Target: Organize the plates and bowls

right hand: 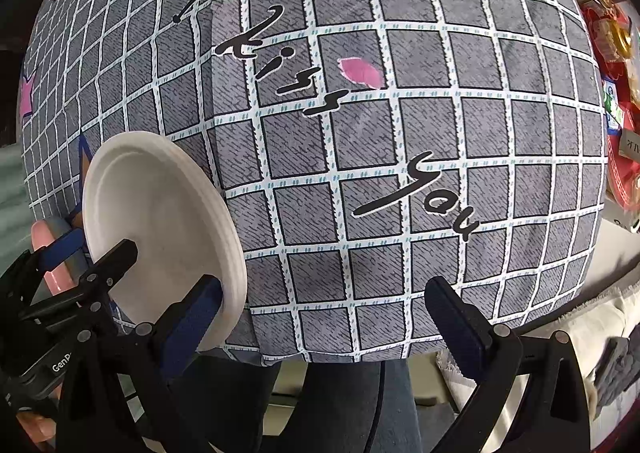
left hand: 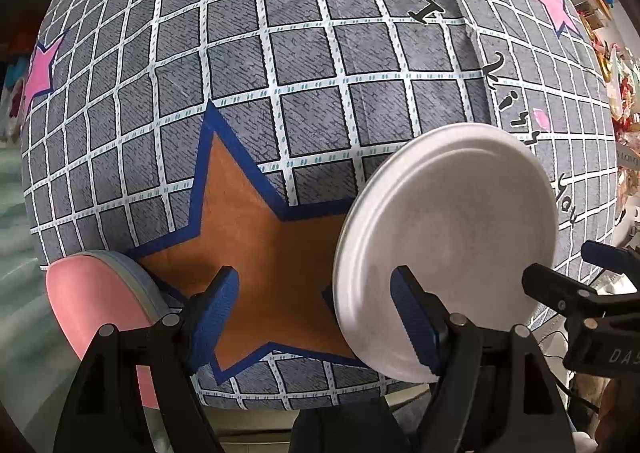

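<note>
- Left wrist view: left gripper [left hand: 316,317] gapes over the tablecloth [left hand: 280,53], empty, between pink bowl [left hand: 96,301] and white plate [left hand: 444,249].
- Right gripper [right hand: 324,317] gapes too; best to pinch the plate's rim squarely.

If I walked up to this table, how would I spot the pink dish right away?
Start at the grey checked tablecloth and find its big orange star outlined in blue. Just off that star's near-left point, at the table's edge, sits the pink dish with a grey rim. The only other dish nearby, the white plate, lies on the star's opposite side and has no colour.
</note>
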A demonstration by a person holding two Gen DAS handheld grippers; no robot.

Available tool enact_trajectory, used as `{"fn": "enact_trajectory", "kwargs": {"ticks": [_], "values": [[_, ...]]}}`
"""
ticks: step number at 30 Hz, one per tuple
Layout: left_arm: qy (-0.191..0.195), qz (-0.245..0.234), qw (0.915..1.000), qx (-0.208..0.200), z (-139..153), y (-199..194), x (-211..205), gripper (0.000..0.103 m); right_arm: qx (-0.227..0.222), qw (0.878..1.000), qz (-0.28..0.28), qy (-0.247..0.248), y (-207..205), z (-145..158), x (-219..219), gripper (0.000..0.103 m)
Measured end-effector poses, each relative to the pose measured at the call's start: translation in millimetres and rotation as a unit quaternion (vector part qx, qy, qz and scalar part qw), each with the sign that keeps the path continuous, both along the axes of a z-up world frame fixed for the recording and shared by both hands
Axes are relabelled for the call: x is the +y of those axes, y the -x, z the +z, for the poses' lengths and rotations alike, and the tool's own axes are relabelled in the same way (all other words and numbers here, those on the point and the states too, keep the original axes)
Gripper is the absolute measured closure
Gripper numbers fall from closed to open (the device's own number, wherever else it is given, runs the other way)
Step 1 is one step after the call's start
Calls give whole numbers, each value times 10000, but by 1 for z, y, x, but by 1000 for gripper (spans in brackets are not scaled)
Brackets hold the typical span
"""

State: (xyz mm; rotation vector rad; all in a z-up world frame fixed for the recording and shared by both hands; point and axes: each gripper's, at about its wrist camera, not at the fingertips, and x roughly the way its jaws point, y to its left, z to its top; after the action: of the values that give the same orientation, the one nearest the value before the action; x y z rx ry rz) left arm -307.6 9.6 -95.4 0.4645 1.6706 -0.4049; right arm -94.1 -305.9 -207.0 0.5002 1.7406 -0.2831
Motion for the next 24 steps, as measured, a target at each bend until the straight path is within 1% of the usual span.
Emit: {"fn": "enact_trajectory", "kwargs": {"ticks": [3, 7, 11, 15, 19, 22, 24], "values": [[-3, -22, 10000, -4, -10, -3, 1, 22, 5, 10000, 12, 5, -7, -9, 6, 1], [-48, -12, 10000, -4, -15, -3, -5, 22, 1, 10000, -6, -2, -16, -26, 13, 1], [-84, 17, 10000, 2, -31, -4, -4, 22, 13, 10000, 3, -22, -24, -46, 14, 1], [-11, -10, 10000, 16, -45, -9, 2, 22, -12, 10000, -18, -85, -28, -69, 17, 1], [65, -29, 10000, -1, -55, -11, -8, 21, -37, 9999, 68, -110, -38, -94, 23, 1], [152, 57, 9999, 44, -64, -17, -10, 21, -67, 9998, -33, -175, -44, -106, 25, 1], [190, 33, 9998, 40, -68, -19, -10, 21, -84, 9998, -20, -173, -48, -112, 26, 1]]}}
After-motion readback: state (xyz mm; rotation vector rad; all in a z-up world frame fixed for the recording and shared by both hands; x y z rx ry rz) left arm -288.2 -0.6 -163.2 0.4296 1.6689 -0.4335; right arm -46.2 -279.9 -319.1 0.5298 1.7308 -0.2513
